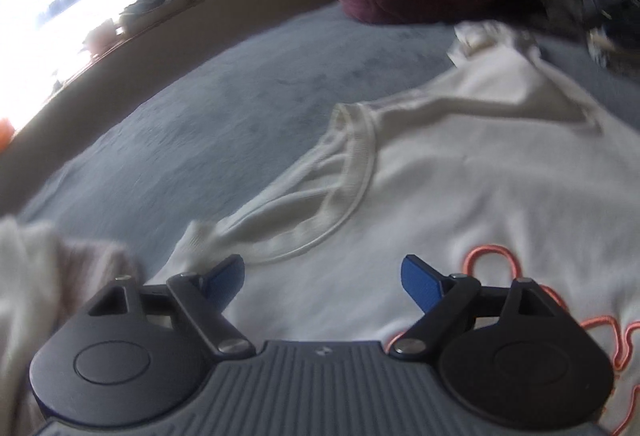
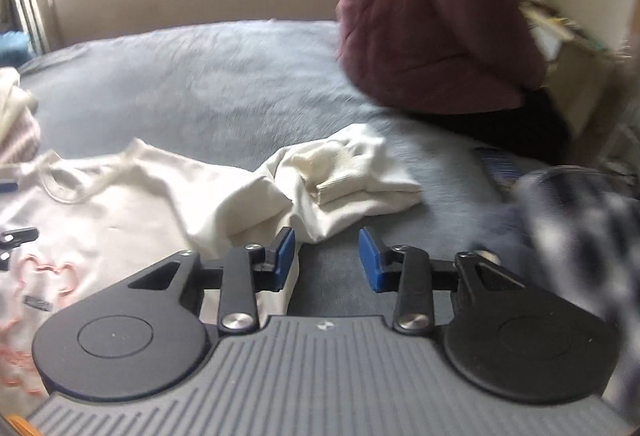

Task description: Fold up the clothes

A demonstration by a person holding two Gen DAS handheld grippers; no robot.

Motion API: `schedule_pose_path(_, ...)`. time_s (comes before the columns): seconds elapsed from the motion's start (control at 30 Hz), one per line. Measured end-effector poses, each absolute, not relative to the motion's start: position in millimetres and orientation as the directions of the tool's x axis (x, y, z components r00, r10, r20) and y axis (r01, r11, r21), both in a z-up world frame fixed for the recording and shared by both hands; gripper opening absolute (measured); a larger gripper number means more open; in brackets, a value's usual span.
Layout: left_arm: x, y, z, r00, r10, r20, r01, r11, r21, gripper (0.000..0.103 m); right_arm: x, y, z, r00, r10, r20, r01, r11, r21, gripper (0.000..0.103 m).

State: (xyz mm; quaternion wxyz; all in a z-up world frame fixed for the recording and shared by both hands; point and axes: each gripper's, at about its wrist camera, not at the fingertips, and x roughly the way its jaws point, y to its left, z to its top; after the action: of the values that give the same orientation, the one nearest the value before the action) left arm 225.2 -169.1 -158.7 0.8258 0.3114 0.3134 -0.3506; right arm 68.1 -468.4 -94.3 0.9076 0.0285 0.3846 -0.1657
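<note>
With my left tool (image 1: 322, 282) spread wide over the shirt (image 1: 460, 195) near its collar and my right tool (image 2: 327, 260) half-spread, gripping nothing, just short of the bunched sleeve (image 2: 340, 175), I should pinch that sleeve's edge cleanly.

black tongs (image 1: 322, 278), blue pads (image 2: 285, 256), silver screws, ribbed grey body on both.
</note>
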Motion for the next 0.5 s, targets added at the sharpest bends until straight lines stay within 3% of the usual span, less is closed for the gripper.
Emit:
schedule_pose_path(0.1,218.8,-213.3,-164.8,0.557,-0.348,-0.754,0.771,0.554,0.314,0.086,93.3,-478.4,-119.9,0.676,-0.265,-0.687,0.261,0.959,-0.112,0.033)
schedule_pose_path(0.37,197.1,-251.5,-181.7,0.615,-0.411,-0.673,0.679,0.71,0.188,0.083,147.2,-460.8,-150.9,0.697,-0.296,-0.654,-0.053,0.888,-0.457,0.039)
schedule_pose_path(0.5,189.9,-251.6,-187.2,0.621,-0.404,-0.672,0.656,0.737,0.163,0.083,178.0,-459.1,-173.1,0.629,-0.272,-0.728,-0.194,0.853,-0.485,0.045)
